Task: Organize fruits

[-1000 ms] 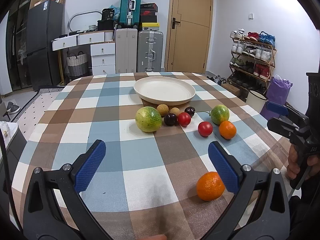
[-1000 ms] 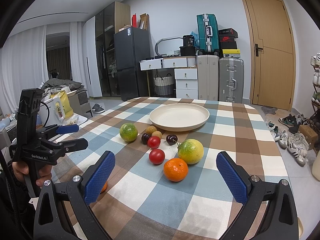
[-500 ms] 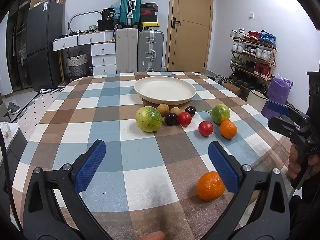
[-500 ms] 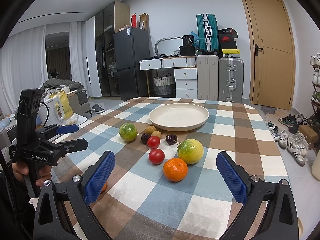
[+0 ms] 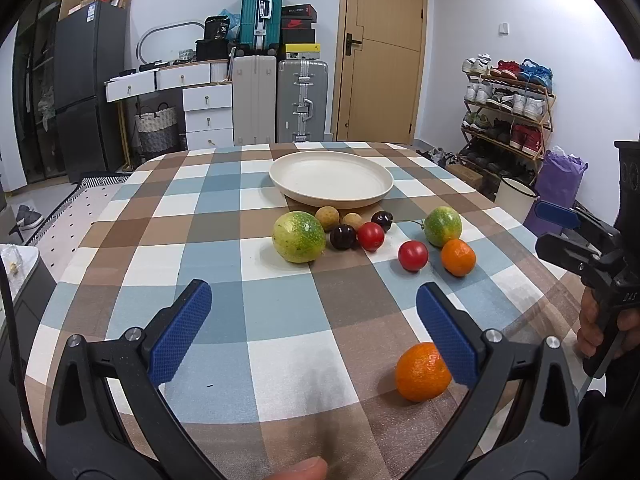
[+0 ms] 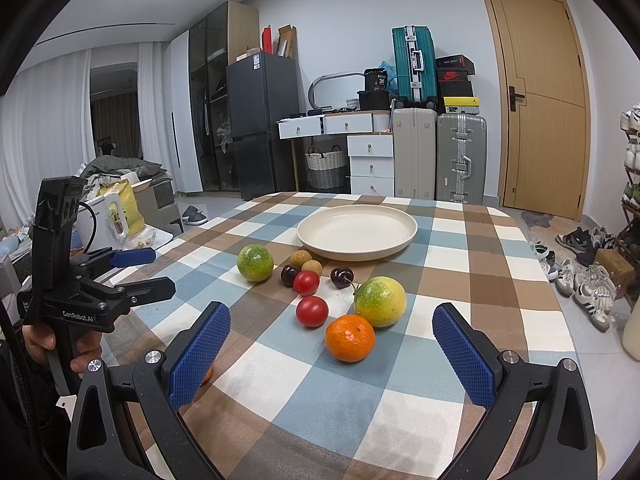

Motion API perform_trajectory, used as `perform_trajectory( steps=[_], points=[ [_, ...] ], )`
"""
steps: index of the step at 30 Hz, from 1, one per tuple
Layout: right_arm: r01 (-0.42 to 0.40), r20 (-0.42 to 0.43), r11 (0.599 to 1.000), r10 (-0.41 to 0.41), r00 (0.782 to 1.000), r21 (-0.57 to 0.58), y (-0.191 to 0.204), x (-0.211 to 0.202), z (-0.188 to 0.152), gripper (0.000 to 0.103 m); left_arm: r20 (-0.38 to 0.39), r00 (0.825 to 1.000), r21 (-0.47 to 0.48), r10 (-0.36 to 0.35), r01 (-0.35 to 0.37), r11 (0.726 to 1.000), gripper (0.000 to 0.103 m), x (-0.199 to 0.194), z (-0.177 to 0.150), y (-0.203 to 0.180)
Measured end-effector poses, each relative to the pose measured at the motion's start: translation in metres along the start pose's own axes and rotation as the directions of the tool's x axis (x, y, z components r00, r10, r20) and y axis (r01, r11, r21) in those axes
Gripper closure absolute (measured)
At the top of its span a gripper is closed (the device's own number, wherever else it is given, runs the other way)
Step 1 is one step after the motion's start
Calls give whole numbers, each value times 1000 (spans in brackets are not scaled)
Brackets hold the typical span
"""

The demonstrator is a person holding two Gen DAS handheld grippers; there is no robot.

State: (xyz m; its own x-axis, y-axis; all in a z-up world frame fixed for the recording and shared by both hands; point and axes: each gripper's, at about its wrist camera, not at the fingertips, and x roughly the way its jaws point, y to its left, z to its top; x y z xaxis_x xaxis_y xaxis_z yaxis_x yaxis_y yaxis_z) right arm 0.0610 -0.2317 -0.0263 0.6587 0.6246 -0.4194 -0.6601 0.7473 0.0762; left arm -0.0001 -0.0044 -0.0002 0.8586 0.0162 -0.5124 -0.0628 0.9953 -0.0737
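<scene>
We're looking out over the checked tablecloth [image 5: 208, 240], and our left gripper [image 5: 314, 320] hangs above the near part of the table with its blue pads spread wide and nothing between them. Just inside the right-hand pad sits a lone orange [image 5: 423, 366], resting on the cloth close to the near edge, well apart from the rest of the fruit.

Over on the other side, our right gripper [image 6: 332, 344] is spread wide too, holding nothing, and it looks straight at the fruit cluster. Nearest to it is a second orange [image 6: 350, 337], touching or just beside a yellow-green fruit [image 6: 380, 301] behind it. Left of those we see 2 red tomatoes, one nearer [image 6: 312, 311] and one farther back [image 6: 306, 282]. Around the far tomato sit 2 dark cherries [image 6: 289, 274] and [image 6: 342, 277], and 2 small tan fruits [image 6: 301, 257] and [image 6: 311, 267]. A greener round fruit [image 6: 255, 262] sits at the left end of the group.

Behind all of it stands the cream plate [image 6: 408, 226], with no fruit in it; every piece lies on the cloth in front of the plate. From the right wrist view we also catch the left gripper off to the left, gripped in a hand [image 6: 42, 342].
</scene>
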Motion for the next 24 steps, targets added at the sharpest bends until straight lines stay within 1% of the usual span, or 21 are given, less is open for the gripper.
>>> perform_trajectory(
  steps=[7,8,10,14,18,24],
  points=[
    [19,-10,1000,-19,1000,4,-4,3,-1,0,11,1000,7,-2,2,1000,1,0,-2,0],
    [28,-16,1000,-28,999,7,-5,9,-2,0,2,1000,6,-8,8,1000,1,1,-3,0],
    [51,-32,999,-50,998,17,-8,11,-3,0,-23,999,3,-29,29,1000,1,3,-3,-1],
    [83,-72,996,-80,994,37,-13,14,-2,0,-39,997,2,-59,59,998,1,-1,0,-3],
    [98,-114,994,-93,989,43,-16,19,0,0,-50,996,24,-76,77,997,1,-5,0,-9],
    [134,-187,990,-125,974,34,-16,33,3,0,-77,992,82,-102,108,991,1,-4,0,-21]
  ],
)
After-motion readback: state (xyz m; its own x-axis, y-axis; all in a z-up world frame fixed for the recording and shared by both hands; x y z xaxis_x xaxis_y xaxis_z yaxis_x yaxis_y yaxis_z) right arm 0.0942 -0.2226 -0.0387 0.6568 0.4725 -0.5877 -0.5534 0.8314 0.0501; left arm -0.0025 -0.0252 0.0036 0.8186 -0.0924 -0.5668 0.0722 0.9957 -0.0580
